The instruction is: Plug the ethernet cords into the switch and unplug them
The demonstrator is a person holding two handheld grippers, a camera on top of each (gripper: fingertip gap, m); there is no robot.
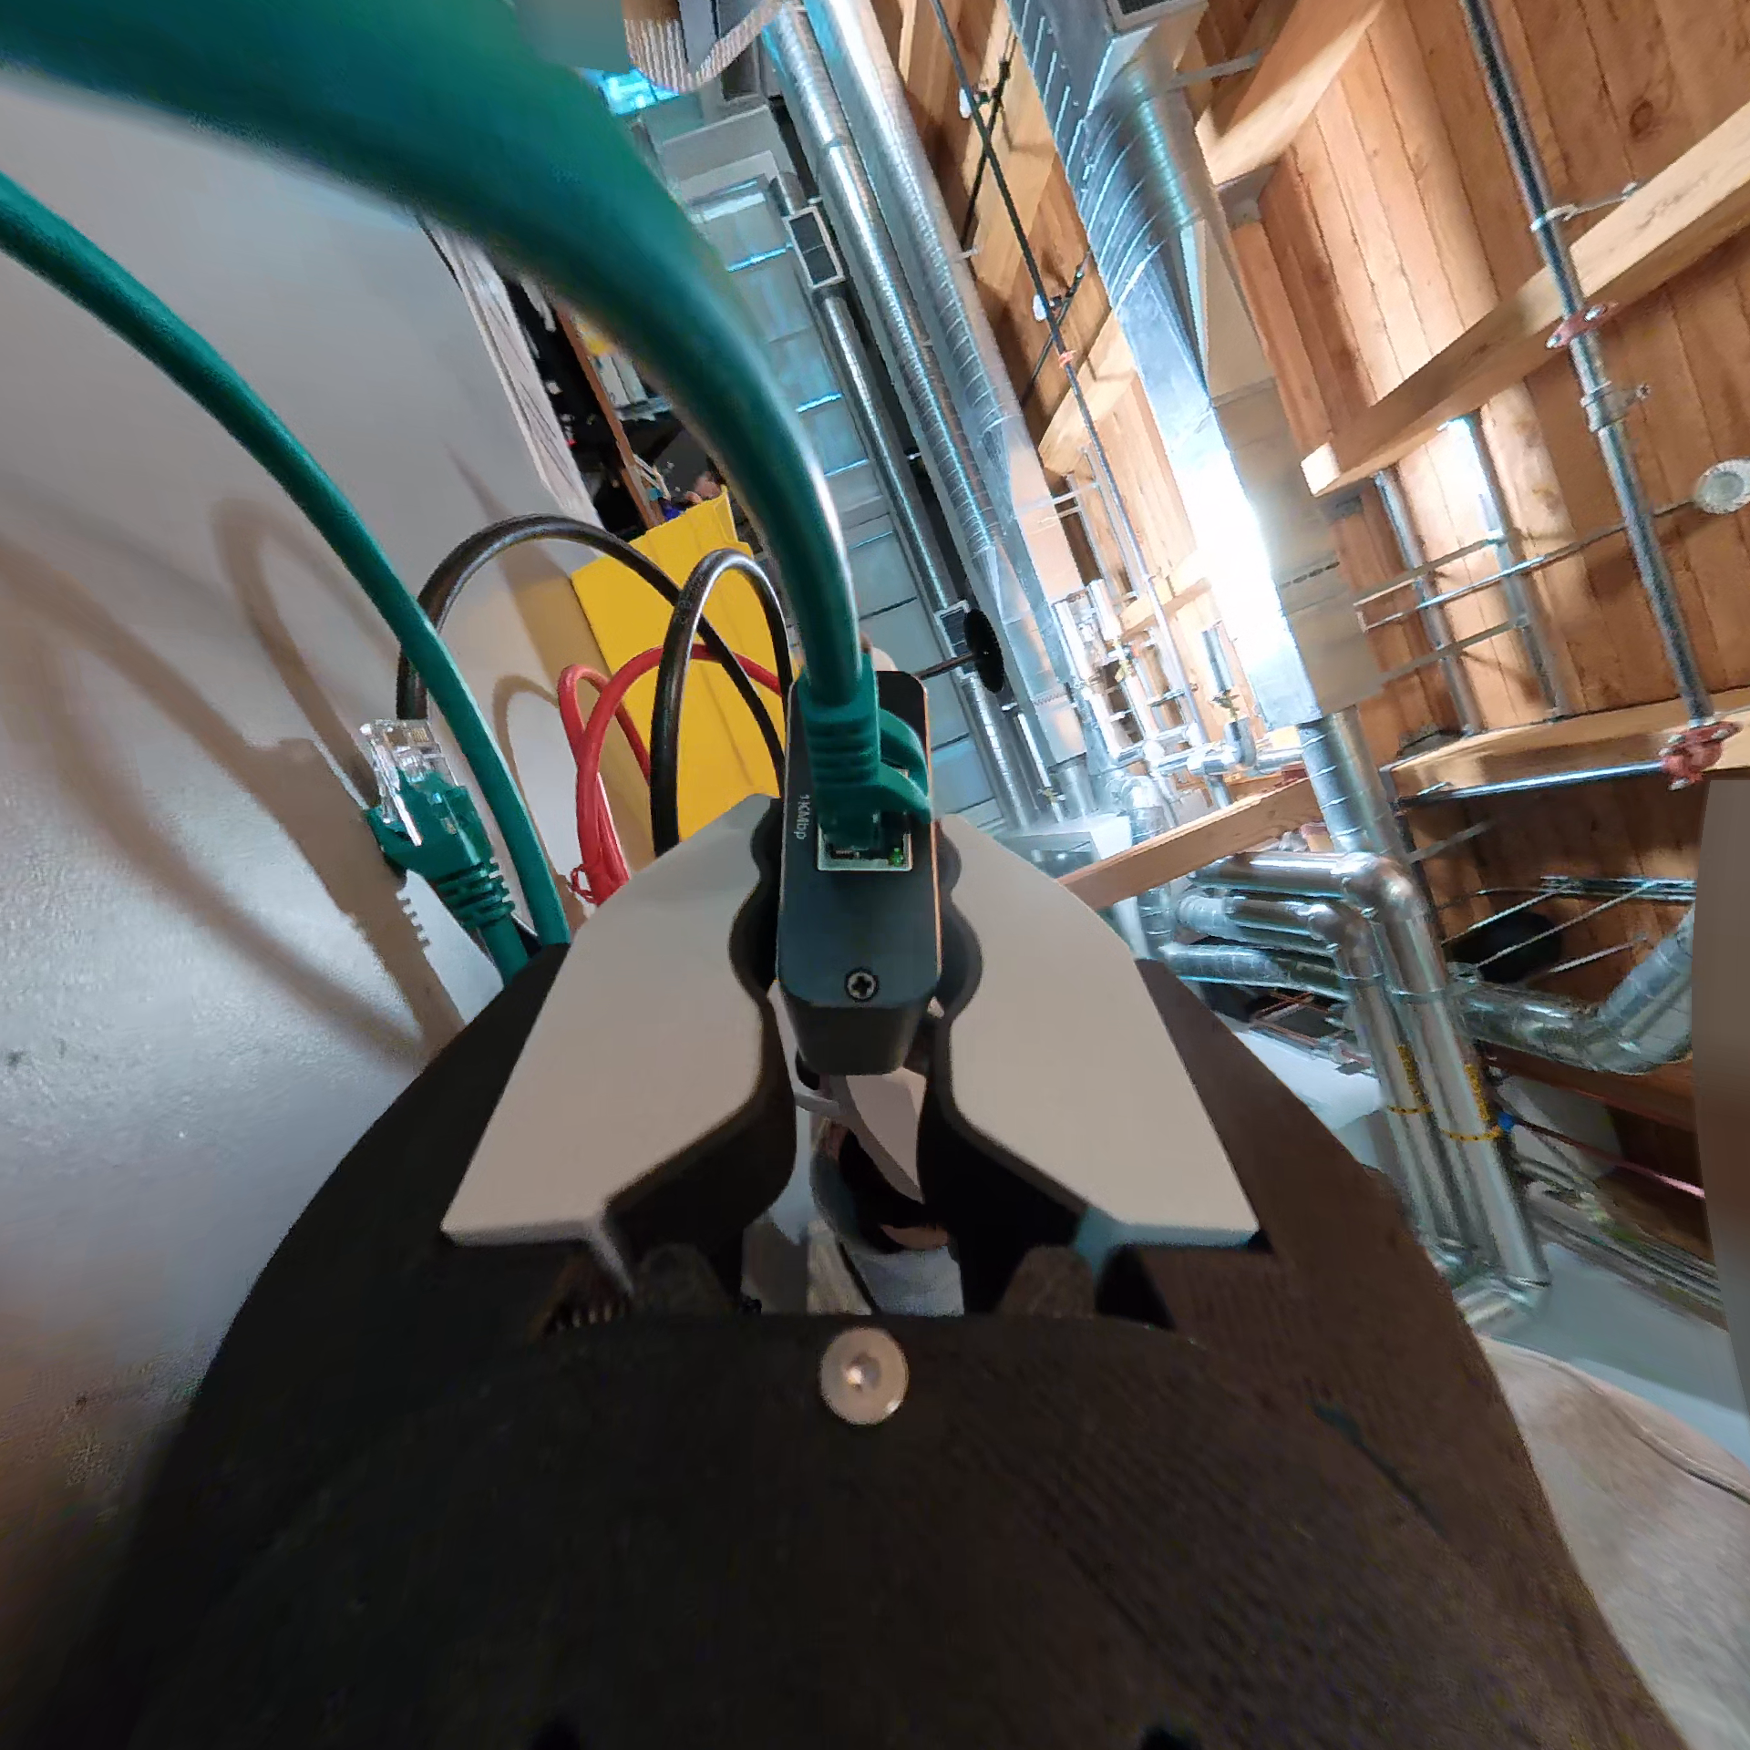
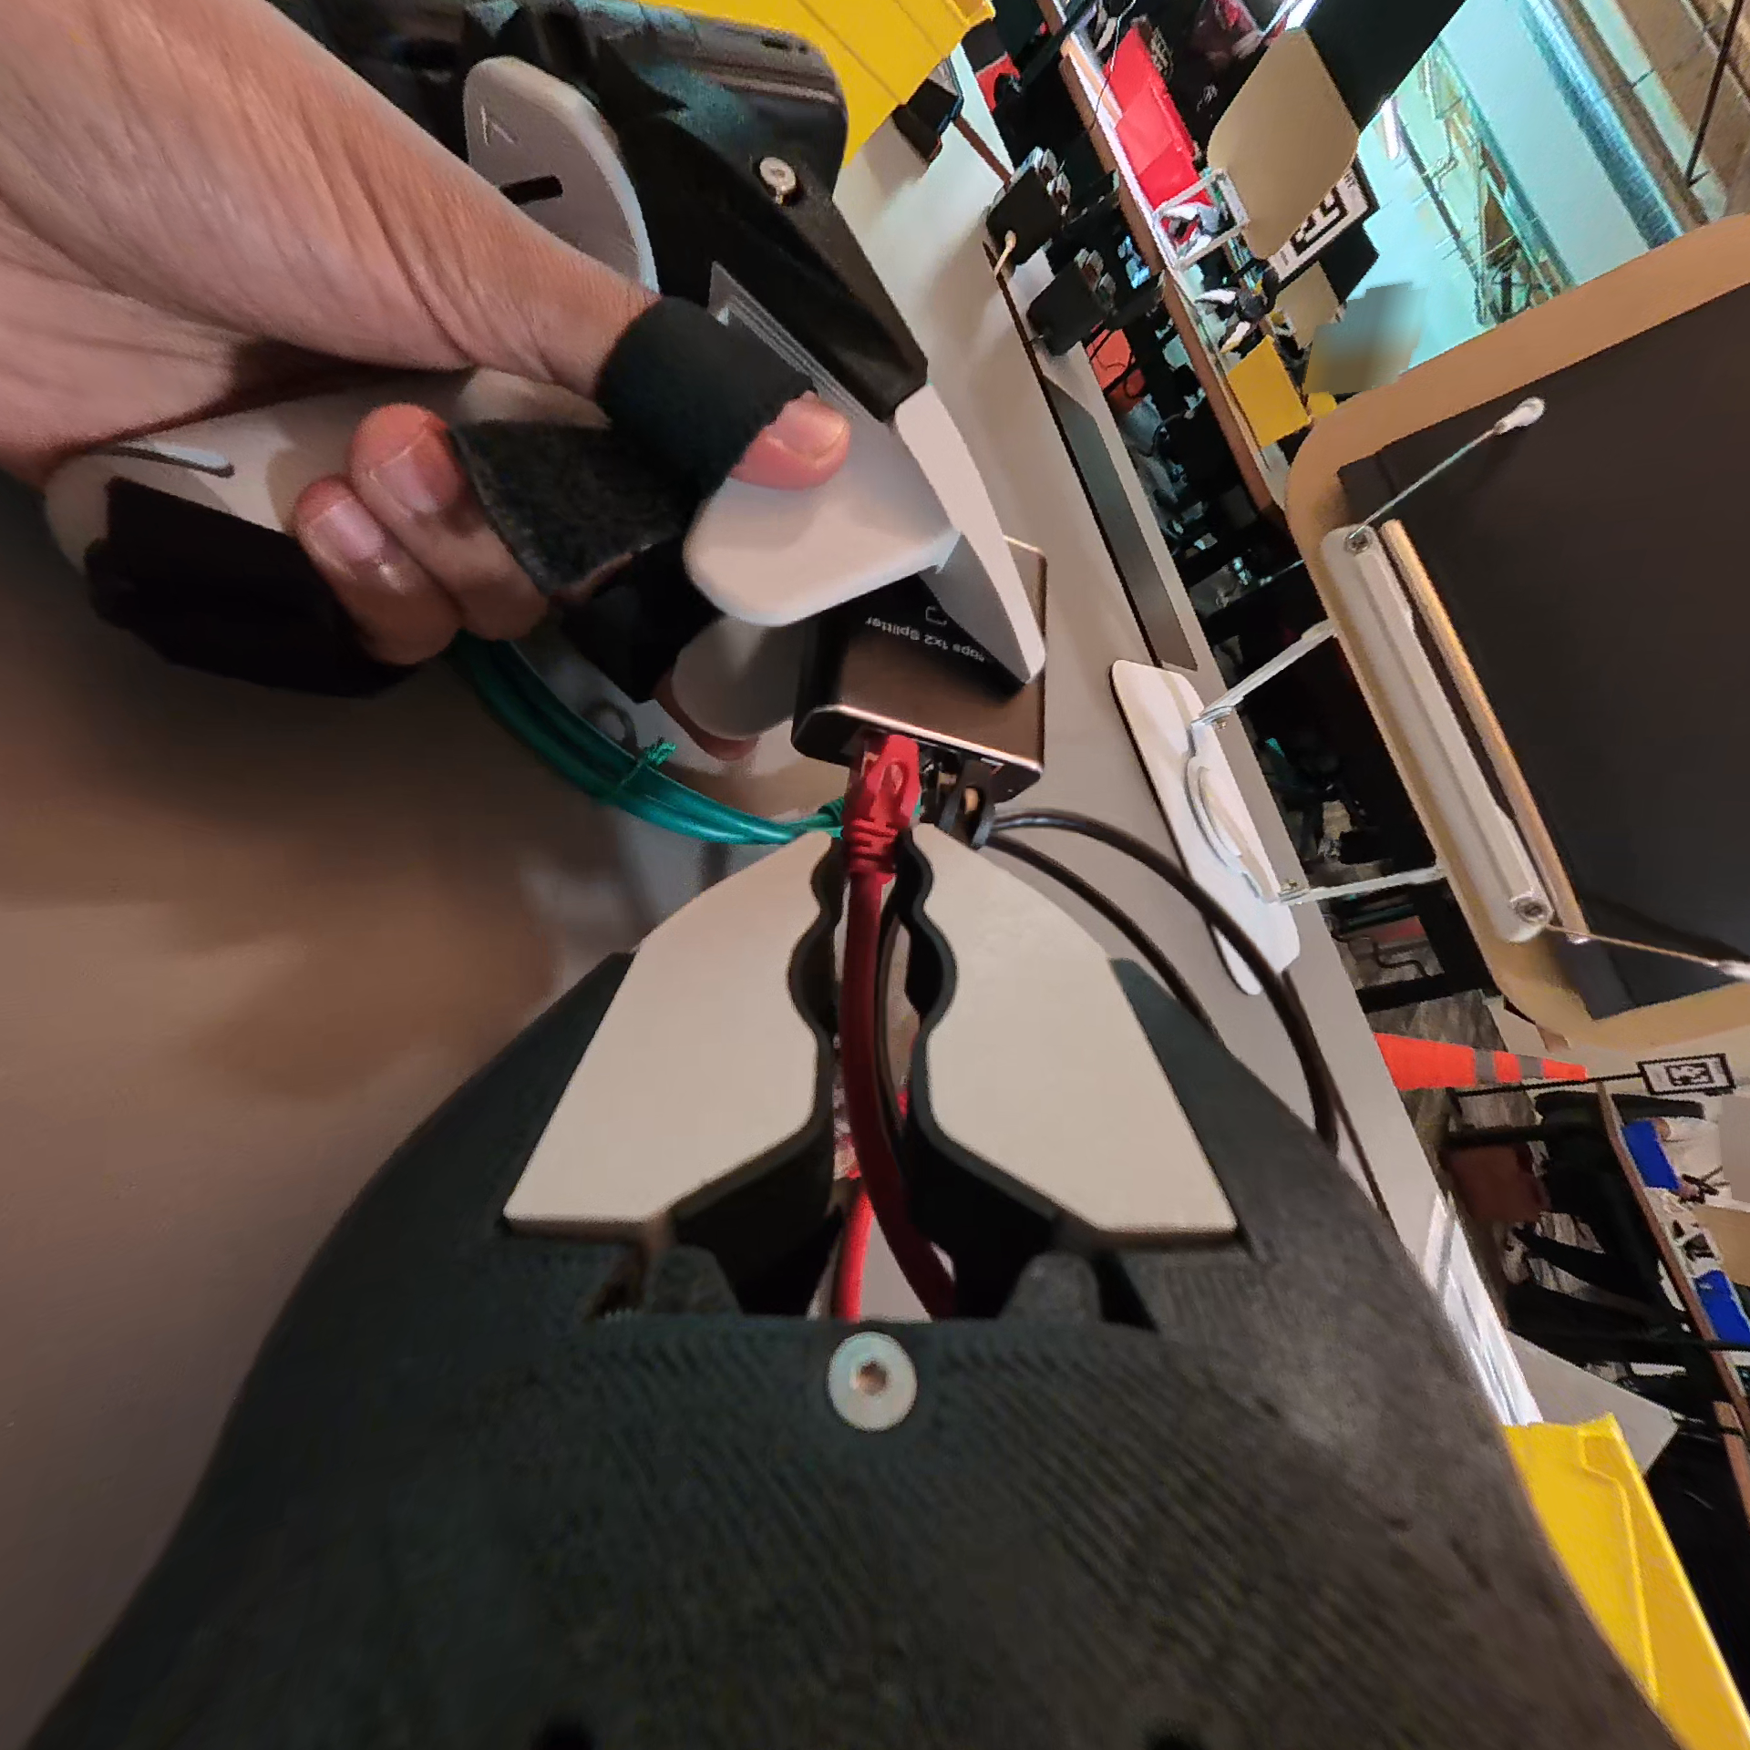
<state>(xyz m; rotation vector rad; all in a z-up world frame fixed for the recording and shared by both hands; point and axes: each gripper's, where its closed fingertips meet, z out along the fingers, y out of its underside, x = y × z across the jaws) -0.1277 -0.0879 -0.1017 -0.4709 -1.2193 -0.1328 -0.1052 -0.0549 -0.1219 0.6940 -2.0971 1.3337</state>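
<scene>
Two cords seated: green cord (image 1: 843, 748) and red cord (image 2: 876, 814), opposite ends of switch (image 1: 857, 947).
Left tongs (image 1: 857, 852): clamped on switch, held off worktop (image 1: 189, 852).
Right tongs (image 2: 866, 881): closed around red cord.
Remaining: unplugging; spare green plug (image 1: 417, 805) loose.

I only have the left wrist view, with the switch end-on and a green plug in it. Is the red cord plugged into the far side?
Observer: Yes. In the right wrist view, the red plug sits in a port on the far face of the switch.
Operator: Where is the right gripper?
Observer: The right gripper is just behind that plug. Its jaws closely flank the red cord, but I cannot tell whether they pinch it.
Operator: Anything else in that face?
Observer: A black cable is plugged in beside the red plug.
</scene>
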